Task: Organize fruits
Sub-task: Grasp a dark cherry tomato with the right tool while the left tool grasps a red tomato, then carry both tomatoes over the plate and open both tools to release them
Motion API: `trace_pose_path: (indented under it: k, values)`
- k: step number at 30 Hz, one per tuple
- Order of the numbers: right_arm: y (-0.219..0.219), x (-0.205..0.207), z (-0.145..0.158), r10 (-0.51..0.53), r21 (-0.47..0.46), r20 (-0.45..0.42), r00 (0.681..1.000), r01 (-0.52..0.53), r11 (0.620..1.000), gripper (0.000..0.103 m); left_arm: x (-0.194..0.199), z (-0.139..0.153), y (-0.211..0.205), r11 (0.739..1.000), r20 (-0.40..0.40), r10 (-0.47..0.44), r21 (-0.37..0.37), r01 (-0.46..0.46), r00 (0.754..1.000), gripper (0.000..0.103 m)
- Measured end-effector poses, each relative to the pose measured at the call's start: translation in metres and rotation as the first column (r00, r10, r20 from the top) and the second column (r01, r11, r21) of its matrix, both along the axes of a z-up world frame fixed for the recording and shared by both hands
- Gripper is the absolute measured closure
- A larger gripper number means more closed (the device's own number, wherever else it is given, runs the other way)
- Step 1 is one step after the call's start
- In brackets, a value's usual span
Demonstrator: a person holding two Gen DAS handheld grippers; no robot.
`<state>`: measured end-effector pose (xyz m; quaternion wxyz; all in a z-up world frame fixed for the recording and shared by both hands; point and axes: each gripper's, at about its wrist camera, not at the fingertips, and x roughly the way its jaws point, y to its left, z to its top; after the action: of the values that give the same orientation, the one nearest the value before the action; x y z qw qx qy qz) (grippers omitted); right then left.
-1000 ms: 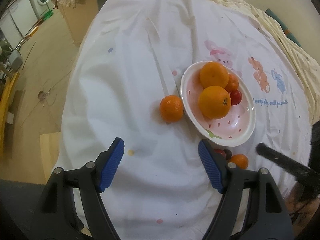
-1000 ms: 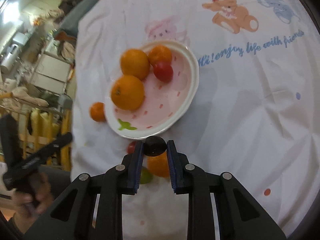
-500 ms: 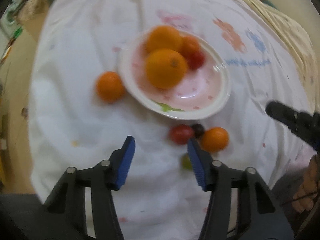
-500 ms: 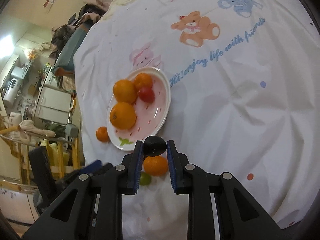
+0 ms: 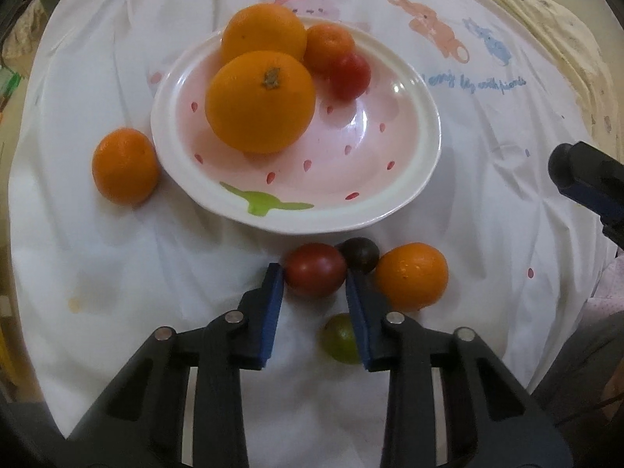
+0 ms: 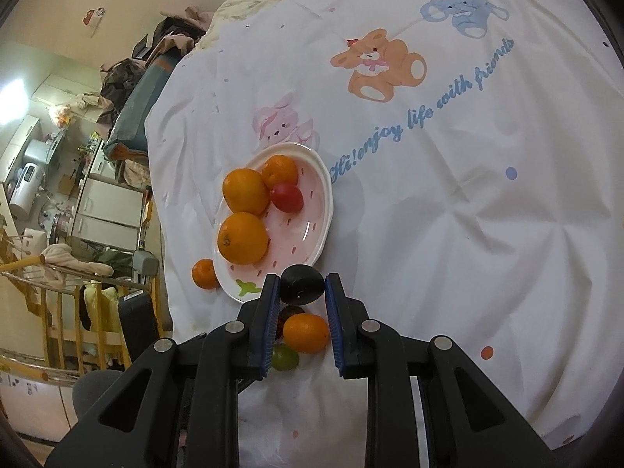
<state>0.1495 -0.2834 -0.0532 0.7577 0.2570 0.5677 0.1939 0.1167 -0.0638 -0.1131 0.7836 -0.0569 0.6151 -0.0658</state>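
A pink strawberry-pattern plate [image 5: 390, 179] holds two big oranges [image 5: 260, 102], a mandarin [image 5: 328, 47] and a red tomato [image 5: 349, 76]. On the cloth in front lie a red tomato [image 5: 314, 275], a dark fruit [image 5: 359, 254], an orange [image 5: 412, 276] and a green fruit [image 5: 338, 338]. My left gripper [image 5: 312, 277] has its jaws around the red tomato; its pads touch or nearly touch it. My right gripper [image 6: 302, 288] is shut on a dark round fruit [image 6: 302, 289], held above the cloth near the plate [image 6: 323, 210].
A loose mandarin [image 5: 124, 165] lies left of the plate. The white cartoon-print cloth [image 6: 468, 195] covers the table. The table edge drops to furniture and clutter [image 6: 78, 202] on the left in the right wrist view. The right gripper's tip [image 5: 585, 179] shows at the right.
My left gripper moved forward and down to the red tomato and narrowed its jaws around it. My right gripper pulled back and up with the dark fruit.
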Motion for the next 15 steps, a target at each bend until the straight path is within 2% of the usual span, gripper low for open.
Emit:
trace_pose_path:
  k: [7,15]
  values:
    - [0.006,0.001,0.001,0.019,0.002,0.005,1.0,-0.019,1.0,0.078,-0.007,0.005,-0.002,1.0,0.009,-0.007,0.002,0.007,1.0,0.075]
    - [0.008,0.0,0.002,0.023,-0.001,0.006,1.0,-0.023,1.0,0.078,-0.024,0.024,0.01,1.0,0.025,0.021,0.017,-0.022,0.999,0.075]
